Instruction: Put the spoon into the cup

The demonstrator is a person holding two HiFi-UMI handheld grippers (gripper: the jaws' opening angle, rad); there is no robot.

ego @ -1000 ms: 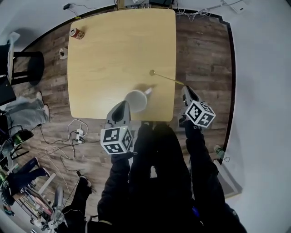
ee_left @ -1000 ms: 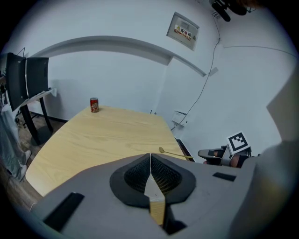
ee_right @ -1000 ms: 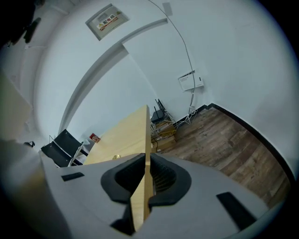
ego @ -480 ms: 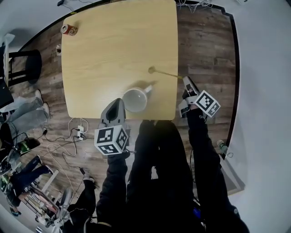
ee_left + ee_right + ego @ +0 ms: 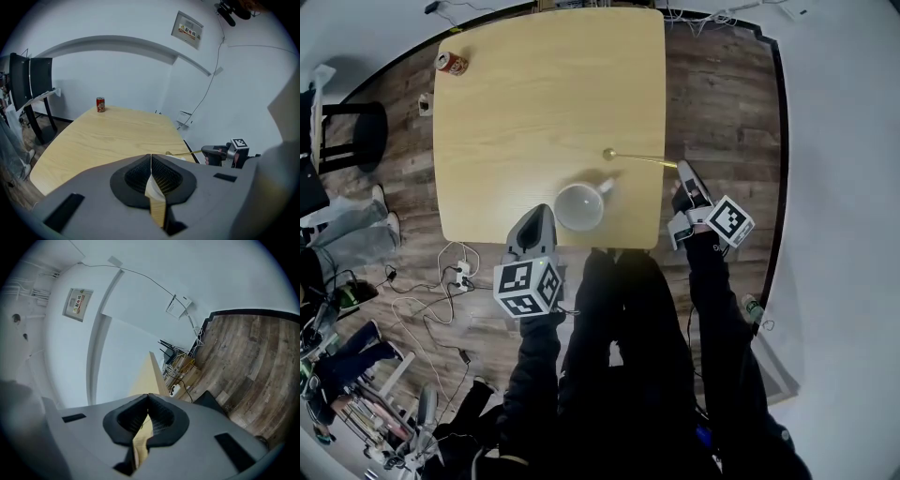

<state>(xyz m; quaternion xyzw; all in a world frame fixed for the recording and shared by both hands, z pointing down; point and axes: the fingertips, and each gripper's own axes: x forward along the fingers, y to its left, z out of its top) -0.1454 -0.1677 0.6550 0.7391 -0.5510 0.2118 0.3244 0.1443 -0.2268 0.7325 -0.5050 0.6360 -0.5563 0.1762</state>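
Note:
A white cup point(image 5: 579, 206) stands near the front edge of the wooden table point(image 5: 534, 103). A thin gold spoon point(image 5: 637, 157) reaches from right of the cup out over the table's right edge. Its handle end sits in my right gripper point(image 5: 682, 168), whose jaws have just been closing and now pinch it. The left gripper view shows the spoon point(image 5: 183, 153) running to that right gripper point(image 5: 211, 152). My left gripper point(image 5: 545, 210) rests at the cup's near left, shut with nothing in it point(image 5: 151, 157). In the right gripper view the jaws point(image 5: 148, 397) meet.
A red can point(image 5: 451, 63) stands at the table's far left corner. A dark chair point(image 5: 356, 136) is left of the table. Cables and a power strip point(image 5: 464, 277) lie on the wood floor near the front left corner. The person's legs are against the table's front edge.
The right gripper has rolled, its marker cube turning, and closed on the spoon's handle. The spoon now lies more level across the table's edge. The left gripper has stayed beside the cup.

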